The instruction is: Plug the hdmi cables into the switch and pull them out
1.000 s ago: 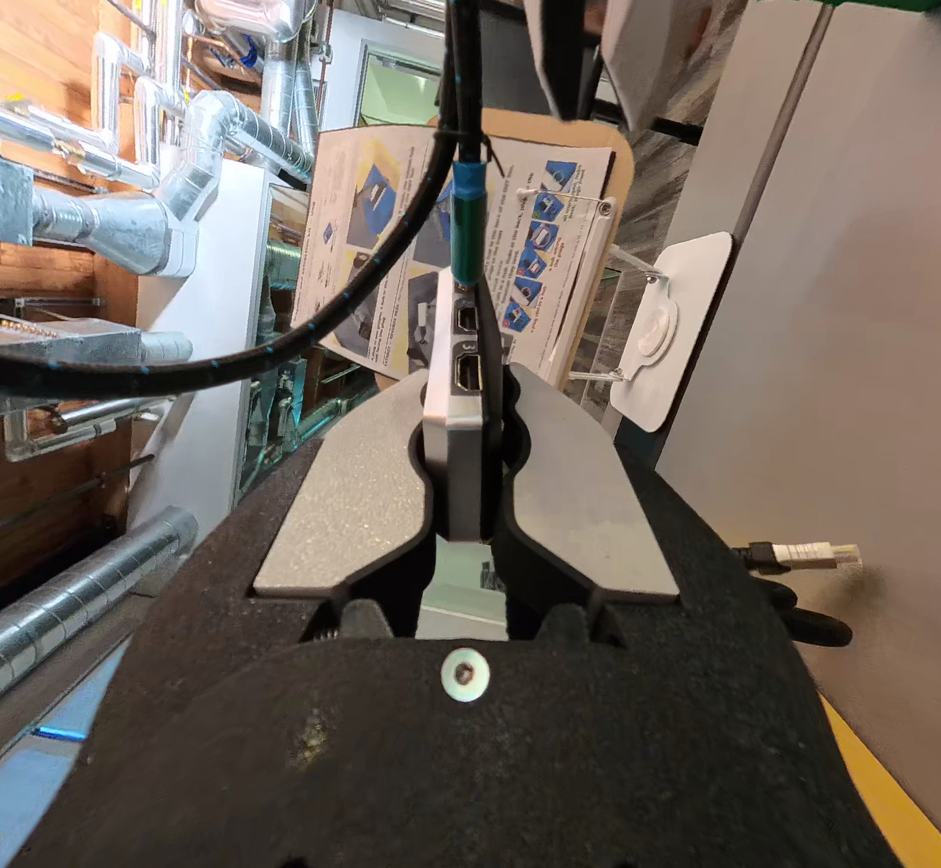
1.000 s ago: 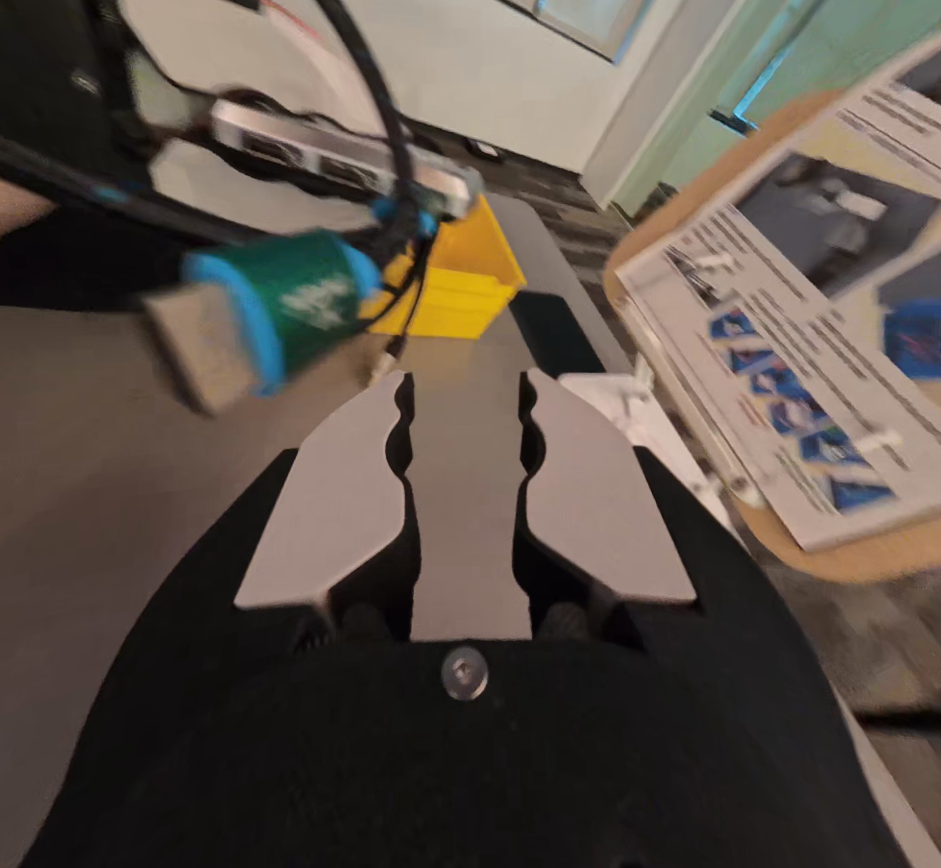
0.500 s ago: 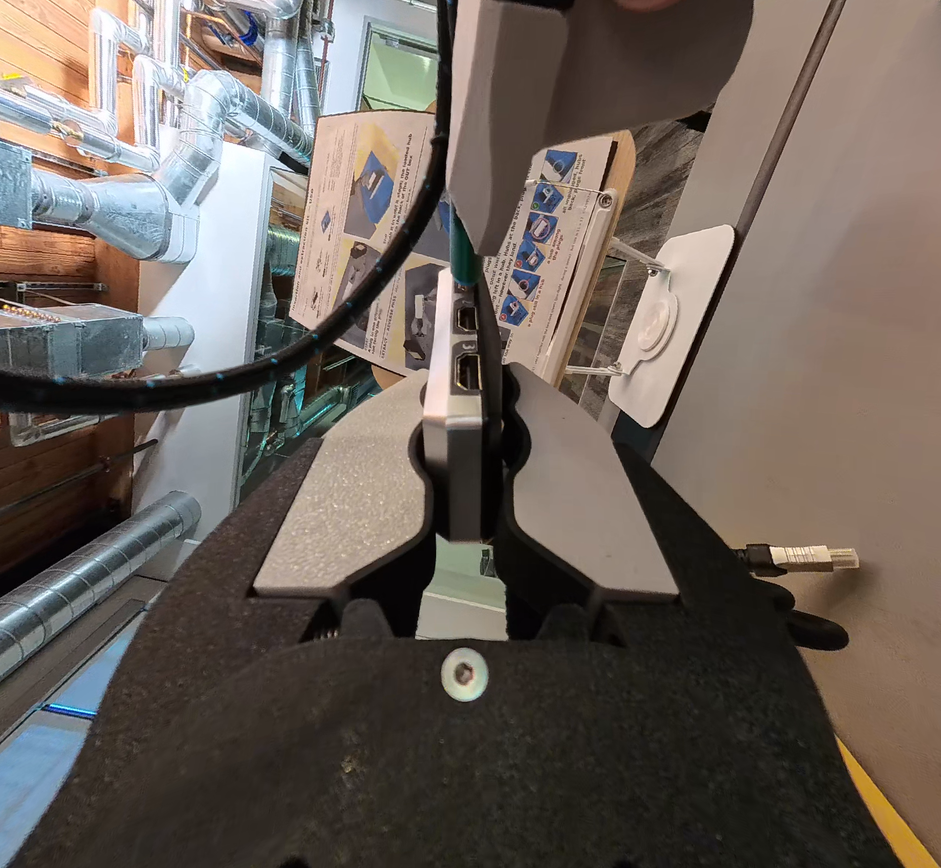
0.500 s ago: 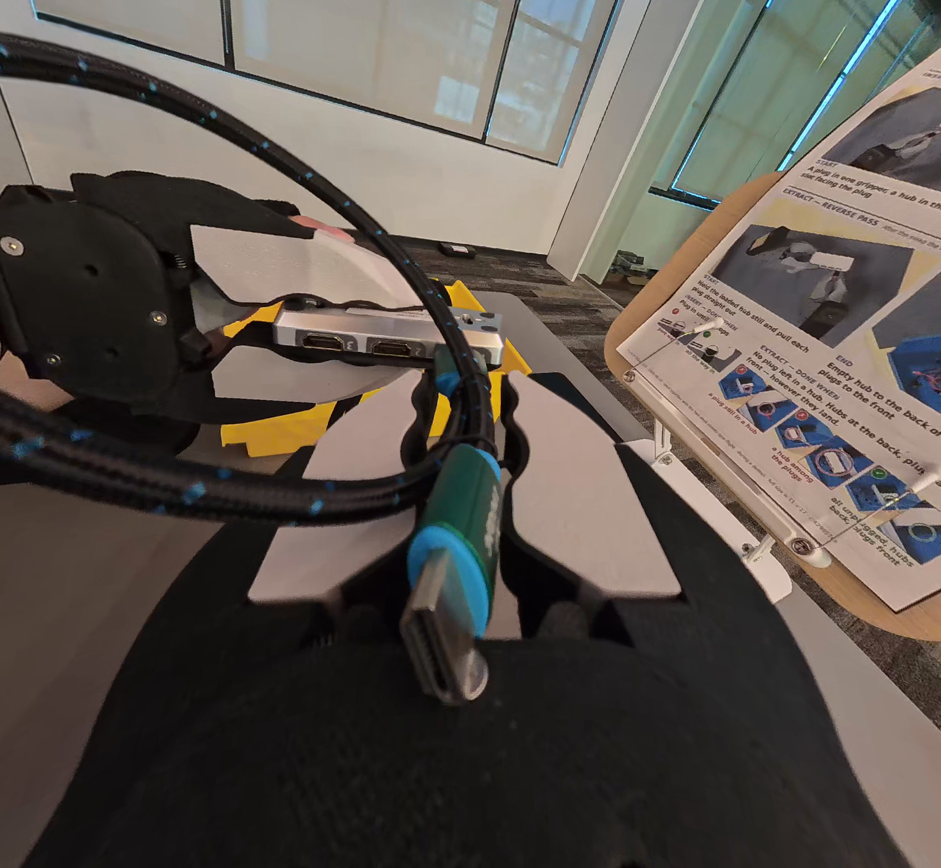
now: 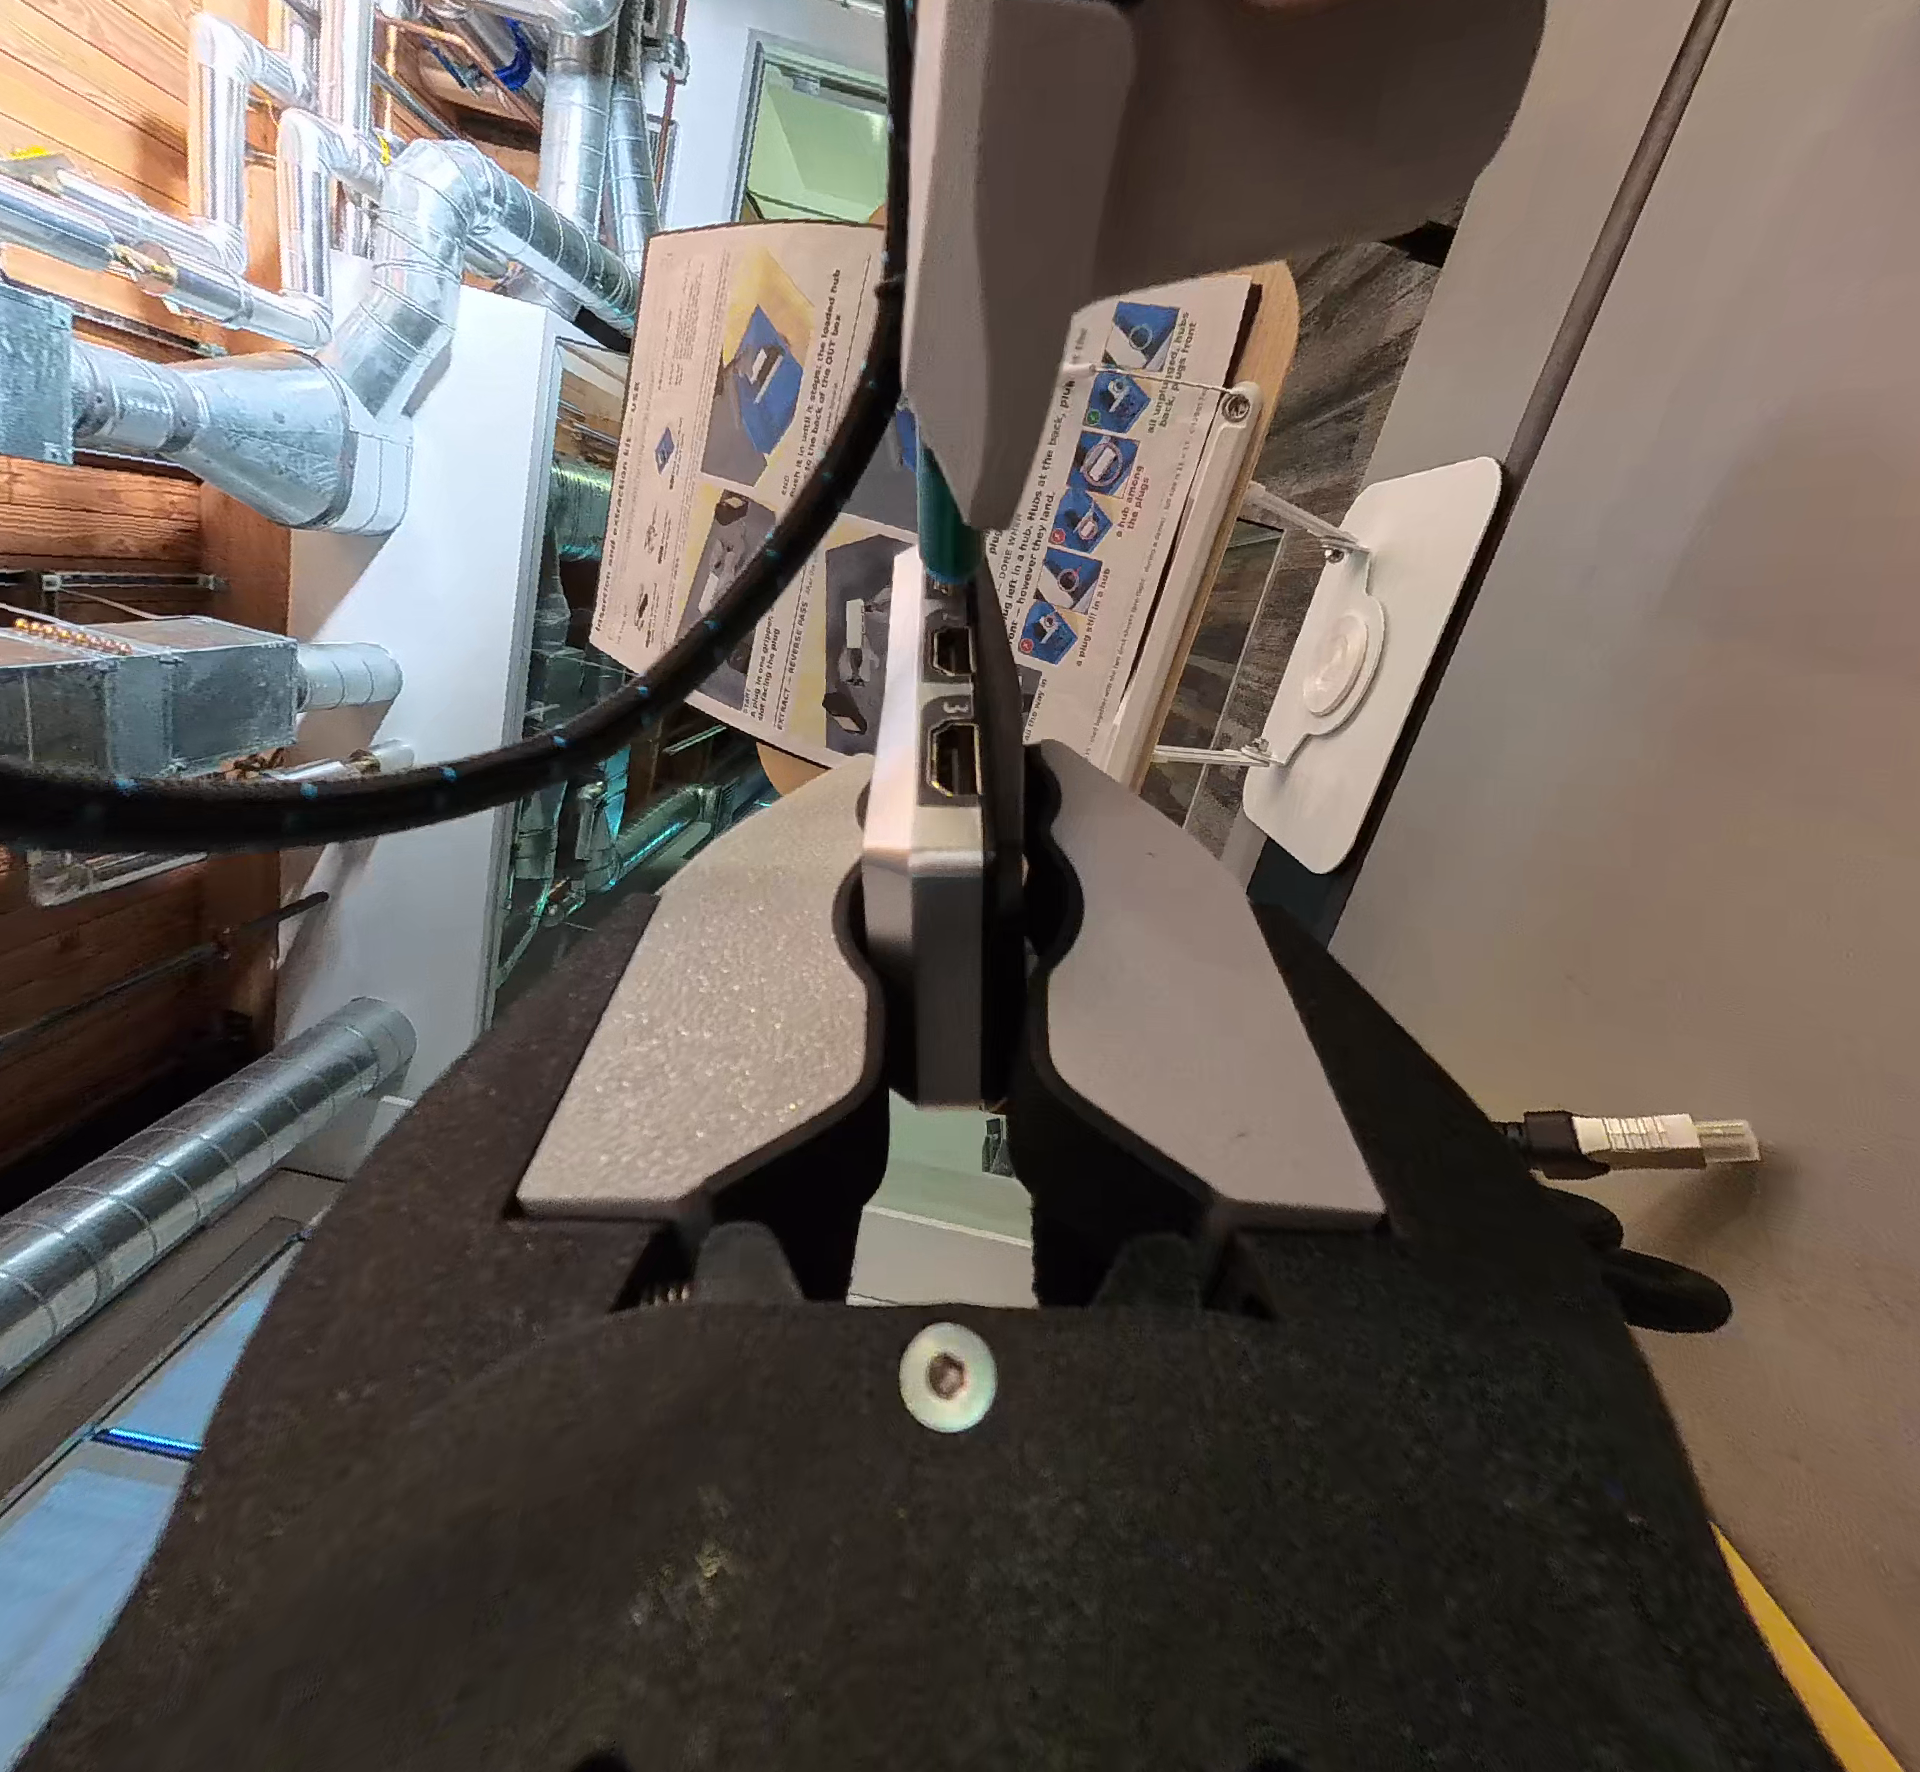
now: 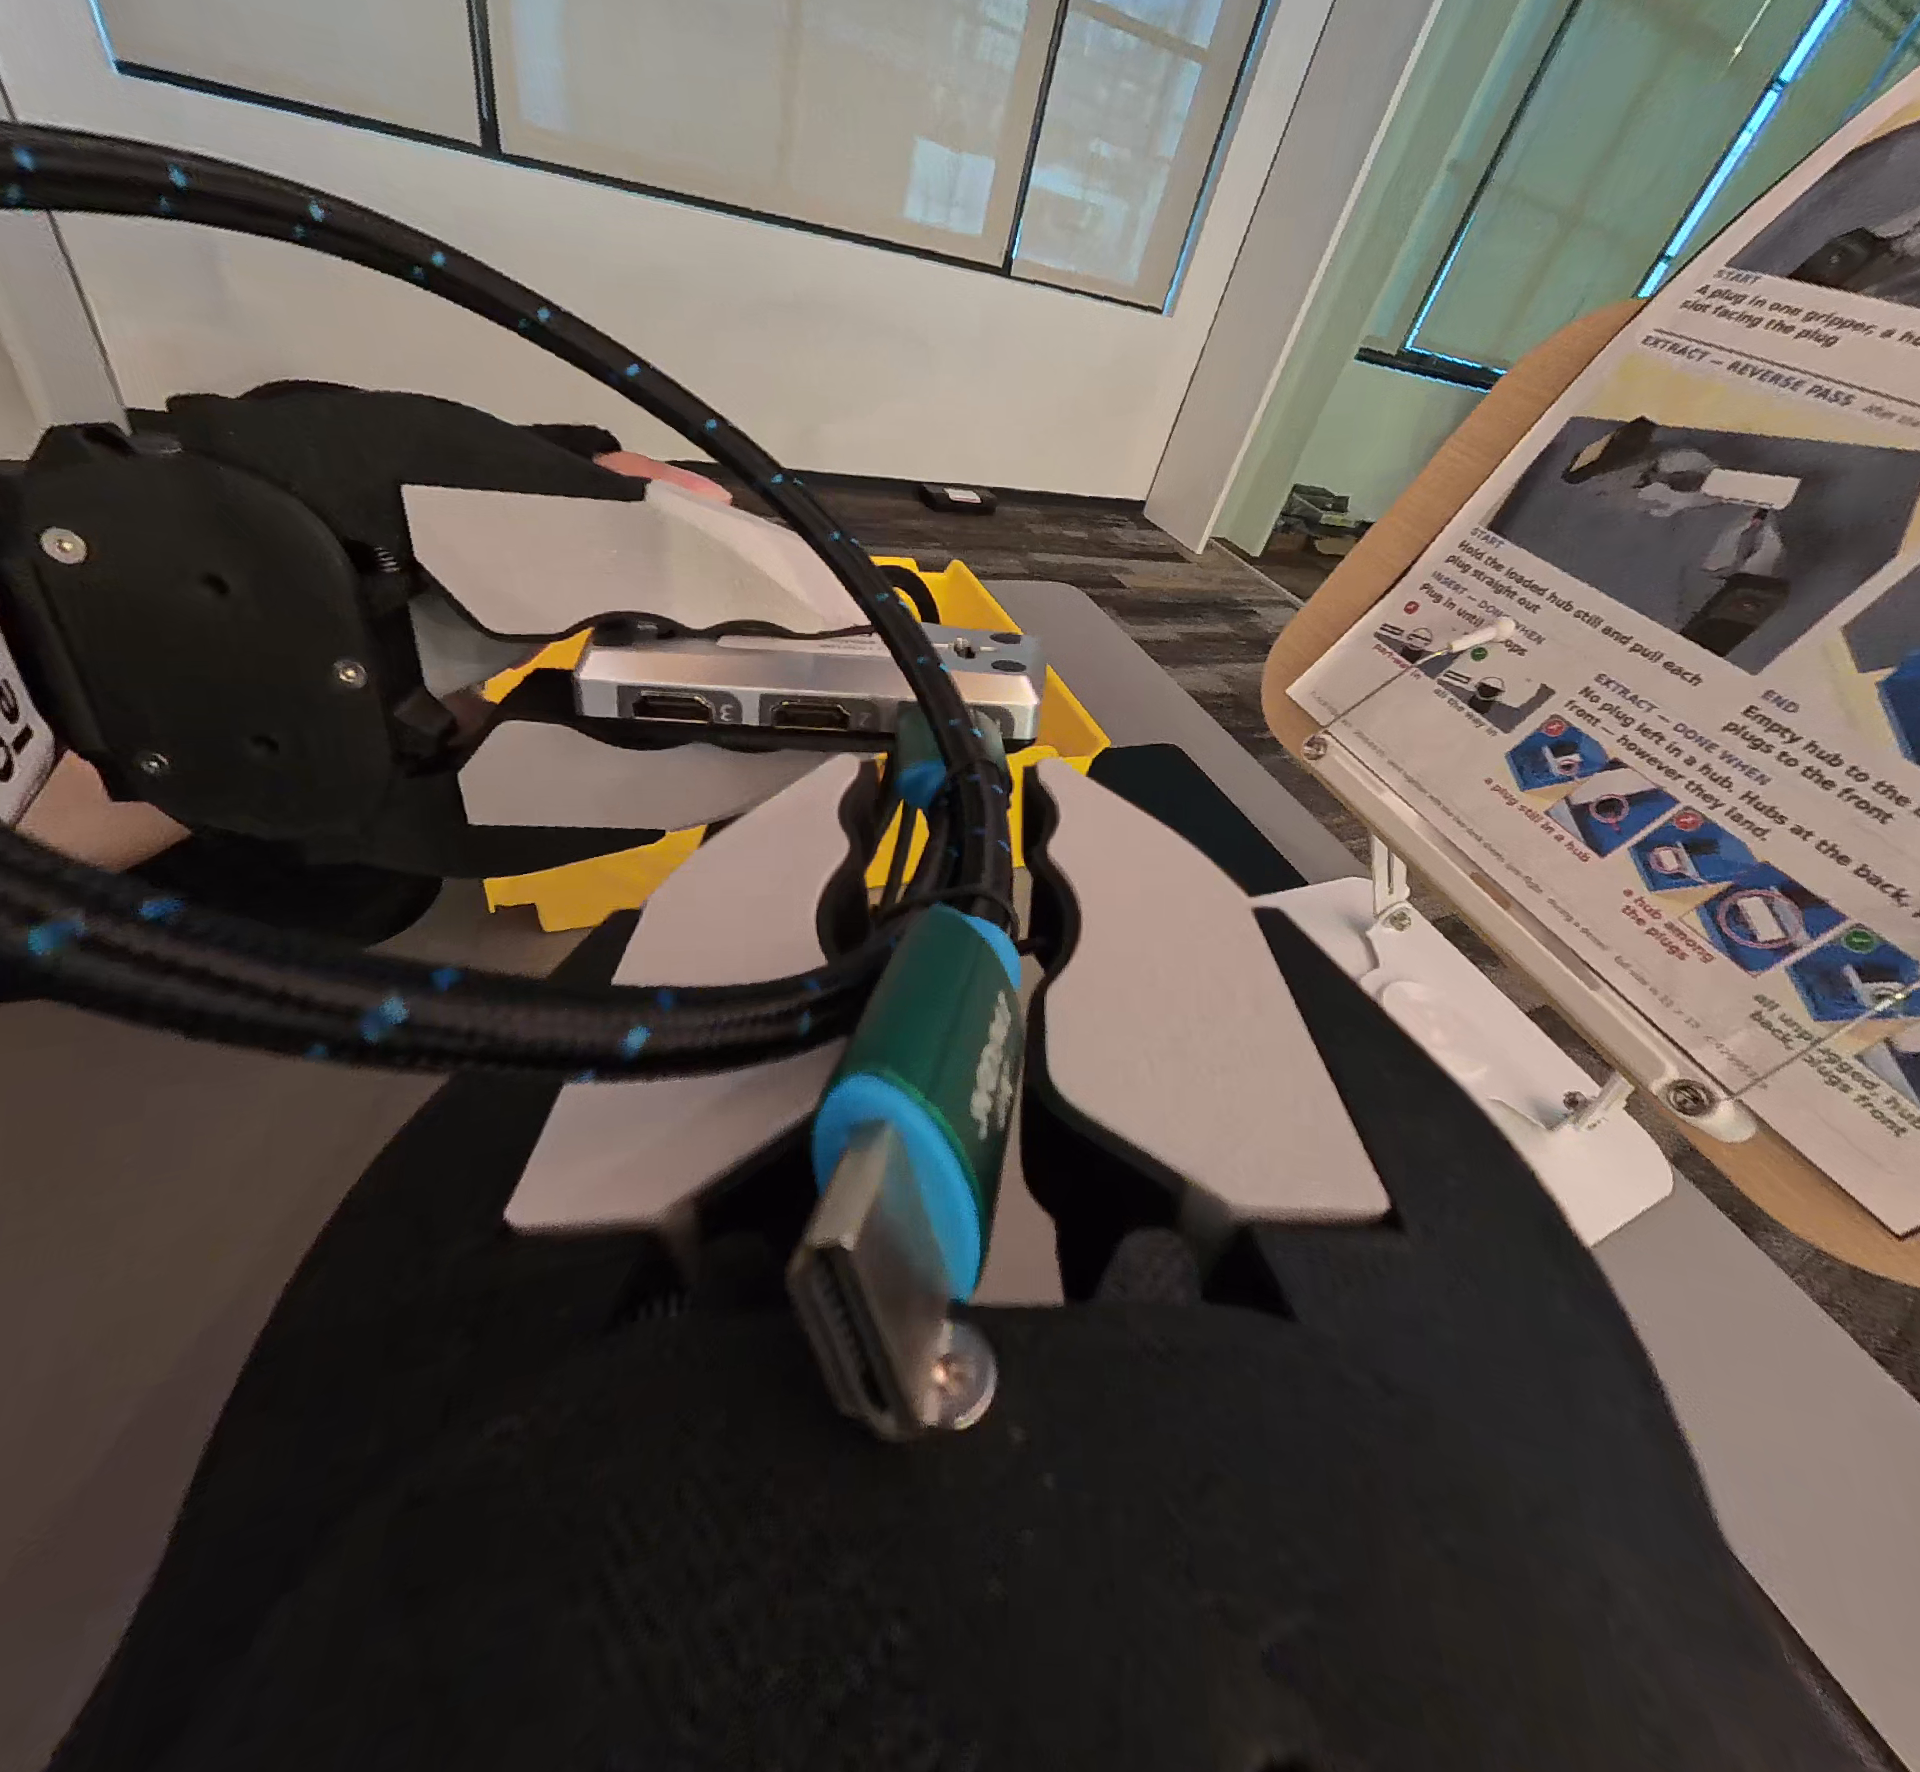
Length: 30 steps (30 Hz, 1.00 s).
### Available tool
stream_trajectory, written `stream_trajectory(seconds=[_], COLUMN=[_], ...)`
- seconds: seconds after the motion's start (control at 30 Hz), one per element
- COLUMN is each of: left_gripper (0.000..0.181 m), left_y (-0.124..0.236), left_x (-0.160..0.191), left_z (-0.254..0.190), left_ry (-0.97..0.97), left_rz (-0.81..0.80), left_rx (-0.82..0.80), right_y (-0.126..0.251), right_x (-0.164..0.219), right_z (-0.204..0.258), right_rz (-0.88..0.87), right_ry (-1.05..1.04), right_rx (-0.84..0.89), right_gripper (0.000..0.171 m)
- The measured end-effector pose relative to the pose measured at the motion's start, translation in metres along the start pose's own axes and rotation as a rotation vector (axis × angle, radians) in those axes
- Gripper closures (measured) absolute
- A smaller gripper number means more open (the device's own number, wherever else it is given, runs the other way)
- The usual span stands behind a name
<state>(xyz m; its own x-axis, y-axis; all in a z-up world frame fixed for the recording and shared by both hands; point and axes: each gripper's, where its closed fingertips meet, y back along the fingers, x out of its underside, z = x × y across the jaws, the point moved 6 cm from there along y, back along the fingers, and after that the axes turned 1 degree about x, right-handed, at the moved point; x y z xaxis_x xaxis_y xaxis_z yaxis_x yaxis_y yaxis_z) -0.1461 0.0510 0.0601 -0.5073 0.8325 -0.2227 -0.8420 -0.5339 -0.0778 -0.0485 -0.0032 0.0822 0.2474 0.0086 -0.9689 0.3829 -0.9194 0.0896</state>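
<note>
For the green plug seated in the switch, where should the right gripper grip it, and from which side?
Best on the green plug shell, just behind where it enters the switch, pads on its two broad flat faces. Come in along the plug's axis, from the port side, so a pull runs straight out. The right gripper already straddles the braided cable there, not clearly clamped.

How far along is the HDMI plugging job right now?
Done: one green plug sits in the end port of the switch. In hand: the left gripper clamps the switch; the right gripper is around that plug's cable. Left: two ports look empty, the cable's free plug dangles, and pulling out remains.
</note>
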Motion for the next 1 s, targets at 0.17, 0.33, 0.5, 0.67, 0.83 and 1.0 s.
stream_trajectory(seconds=[0.17, 0.33, 0.5, 0.67, 0.83, 1.0], left_gripper=[0.159, 0.159, 0.158, 0.159, 0.158, 0.158], left_y=[-0.0003, -0.0007, -0.0005, -0.0004, -0.0005, -0.0002], left_x=[0.0004, 0.0009, 0.0006, 0.0003, 0.0003, 0.0000], left_z=[-0.0008, -0.0014, -0.0022, -0.0022, -0.0030, -0.0034], left_ry=[0.002, 0.004, 0.001, 0.007, -0.003, -0.002], left_rz=[0.004, 0.005, 0.001, 0.000, 0.001, -0.001], left_rx=[0.002, 0.008, 0.015, 0.025, 0.029, 0.033], right_y=[-0.0009, -0.0015, -0.0012, -0.0011, -0.0003, -0.0001], right_x=[0.0004, 0.0011, 0.0014, 0.0008, 0.0011, 0.0003], right_z=[0.0005, -0.0001, 0.0001, 0.0003, 0.0018, 0.0014], right_rz=[-0.016, -0.019, -0.012, -0.021, 0.028, 0.055], right_ry=[-0.016, -0.012, -0.022, -0.051, -0.103, -0.113], right_rx=[-0.002, 0.021, 0.017, -0.008, -0.059, -0.016], right_gripper=[0.148, 0.151, 0.151, 0.147, 0.140, 0.140])
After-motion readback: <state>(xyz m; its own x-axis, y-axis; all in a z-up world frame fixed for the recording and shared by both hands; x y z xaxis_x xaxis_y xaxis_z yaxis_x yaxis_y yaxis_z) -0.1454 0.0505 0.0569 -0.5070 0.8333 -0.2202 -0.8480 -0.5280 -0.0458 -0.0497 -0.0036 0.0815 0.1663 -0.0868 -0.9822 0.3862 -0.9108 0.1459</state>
